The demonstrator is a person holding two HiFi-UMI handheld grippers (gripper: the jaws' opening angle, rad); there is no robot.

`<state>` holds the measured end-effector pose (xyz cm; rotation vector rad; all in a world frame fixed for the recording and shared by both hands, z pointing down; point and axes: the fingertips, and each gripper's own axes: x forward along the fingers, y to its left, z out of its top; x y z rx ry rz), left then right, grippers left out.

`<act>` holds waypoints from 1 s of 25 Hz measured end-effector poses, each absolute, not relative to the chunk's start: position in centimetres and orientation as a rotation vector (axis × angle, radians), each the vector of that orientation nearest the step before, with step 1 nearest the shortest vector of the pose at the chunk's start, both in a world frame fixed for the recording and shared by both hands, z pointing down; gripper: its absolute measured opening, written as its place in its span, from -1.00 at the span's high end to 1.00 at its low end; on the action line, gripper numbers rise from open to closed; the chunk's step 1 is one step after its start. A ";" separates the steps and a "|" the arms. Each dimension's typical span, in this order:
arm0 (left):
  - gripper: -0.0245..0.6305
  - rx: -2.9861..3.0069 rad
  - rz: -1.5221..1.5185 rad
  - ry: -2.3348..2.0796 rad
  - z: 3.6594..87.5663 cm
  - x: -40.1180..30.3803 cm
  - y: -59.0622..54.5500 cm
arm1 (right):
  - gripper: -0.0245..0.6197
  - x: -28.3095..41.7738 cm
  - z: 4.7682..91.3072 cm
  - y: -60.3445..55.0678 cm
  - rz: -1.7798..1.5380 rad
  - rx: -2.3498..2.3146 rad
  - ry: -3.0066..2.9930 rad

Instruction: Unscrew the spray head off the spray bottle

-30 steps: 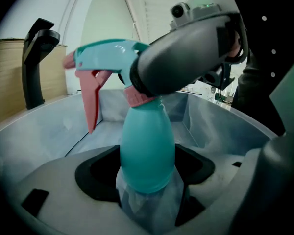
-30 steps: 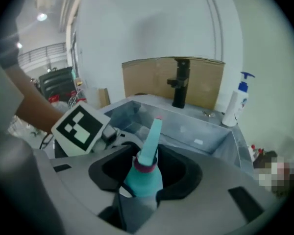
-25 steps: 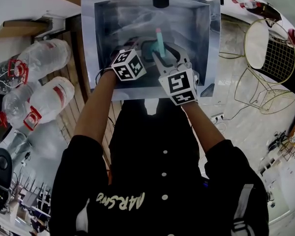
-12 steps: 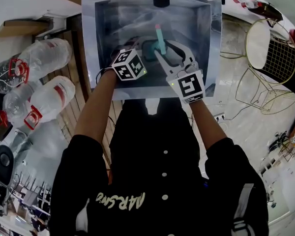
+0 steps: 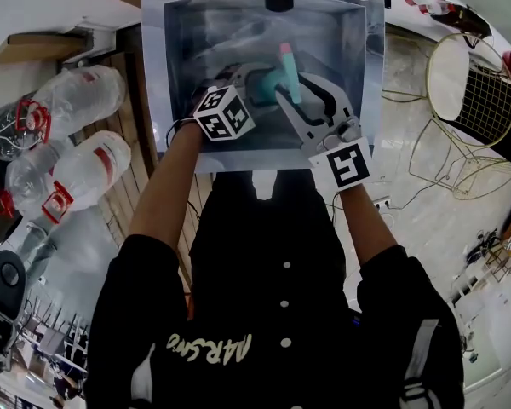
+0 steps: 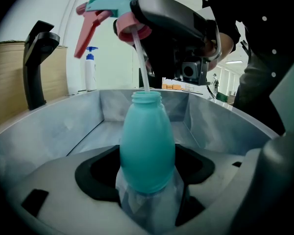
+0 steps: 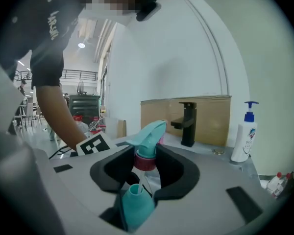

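A teal spray bottle (image 6: 147,146) stands upright over the steel sink (image 5: 187,49), with my left gripper (image 6: 147,174) shut on its lower body. Its neck (image 6: 147,98) is bare and open. The spray head (image 6: 112,6), teal with a pink trigger and pink collar, hangs clear above the neck, and my right gripper (image 7: 146,168) is shut on that collar (image 7: 144,161). The thin dip tube (image 6: 139,62) still runs from the head down into the neck. In the head view the left gripper (image 5: 241,90) and right gripper (image 5: 296,82) meet mid-sink around the bottle (image 5: 260,82).
A black faucet (image 7: 187,124) stands at the sink's far rim, with a white pump soap bottle (image 7: 244,131) beside it. Large water jugs (image 5: 77,143) lie on the floor to the left. A wire stool (image 5: 468,100) is at the right.
My right gripper has drawn back to the right with the spray head, which has come up off the bottle's neck and tilted. The left gripper and the bottle have stayed put.
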<state>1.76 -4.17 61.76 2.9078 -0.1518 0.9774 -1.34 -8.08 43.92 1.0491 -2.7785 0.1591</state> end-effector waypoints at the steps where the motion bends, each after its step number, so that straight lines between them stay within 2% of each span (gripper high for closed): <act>1: -0.17 2.907 0.976 -0.157 61.7 1.8 -4.2 | 0.45 -1.0 43.3 -7.9 0.171 1.062 -2.784; 15: -0.18 2.881 0.991 -0.240 62.3 1.6 -4.1 | 0.45 1.8 38.0 -7.8 0.123 1.100 -2.859; 25: -0.28 2.886 0.949 -0.310 61.2 1.3 -4.5 | 0.46 2.1 34.9 -7.5 0.089 1.094 -2.922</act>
